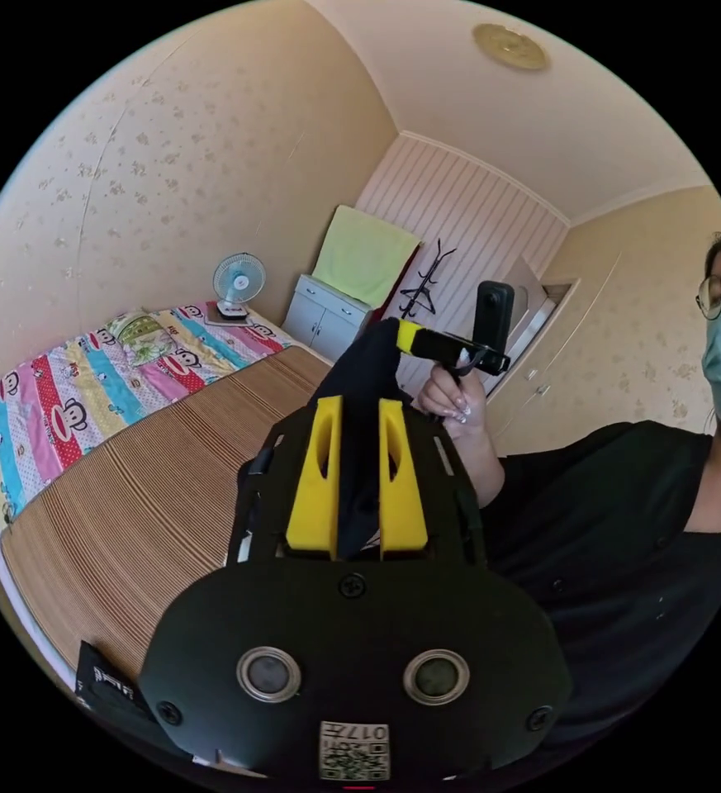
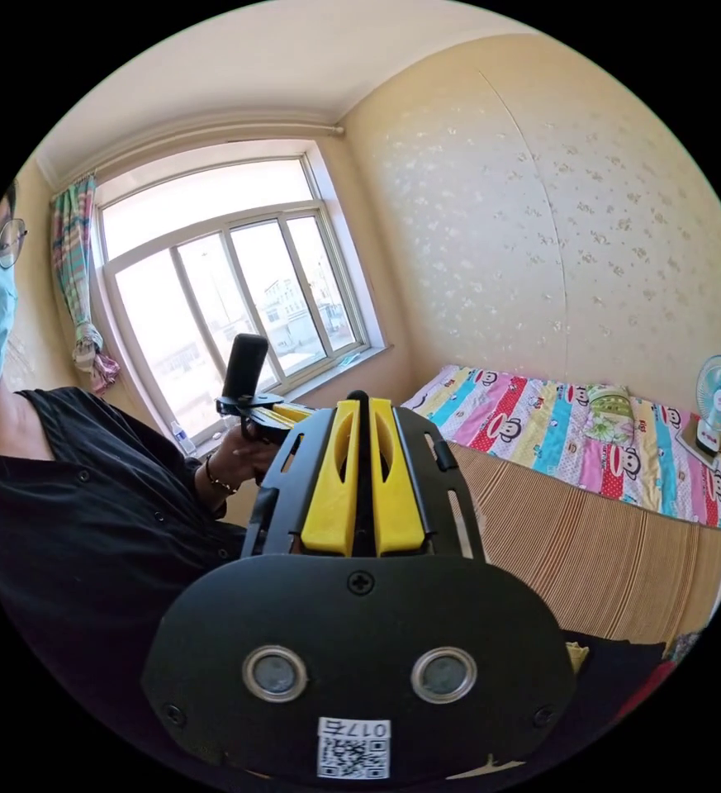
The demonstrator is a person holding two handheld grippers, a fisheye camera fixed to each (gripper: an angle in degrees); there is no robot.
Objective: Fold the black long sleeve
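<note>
Your left gripper [image 1: 357, 405] is raised off the bed, its yellow jaws clamped on a strip of the black long sleeve [image 1: 368, 363], w/ black cloth filling the slot between them. From there the cloth runs up to your right gripper [image 1: 410, 337], which shows in the left gripper view as a yellow tip w/ a black camera post beyond it, held in your hand [image 1: 451, 401]. The cloth reaches that yellow tip and looks pinched there.

In the right gripper view, the right gripper [image 2: 360, 406] has its jaws drawn nearly together w/ a thin dark line in the gap; it looks like fabric, so the grip reads as clenched on the garment. Past it, your other hand [image 2: 240, 458] holds the left gripper's handle in front of the window [image 2: 236, 281].

The garment hangs in the air between the two grippers, over the striped mat [image 1: 154, 496] on the bed, not lying on it. More dark cloth [image 2: 616, 669] sits at the mat's near edge in the right gripper view; can't tell if it's part of the same piece.

A cartoon-print sheet [image 1: 87, 388] covers the far part of the bed, w/ a small fan [image 1: 238, 282] beyond it by the wall
</note>
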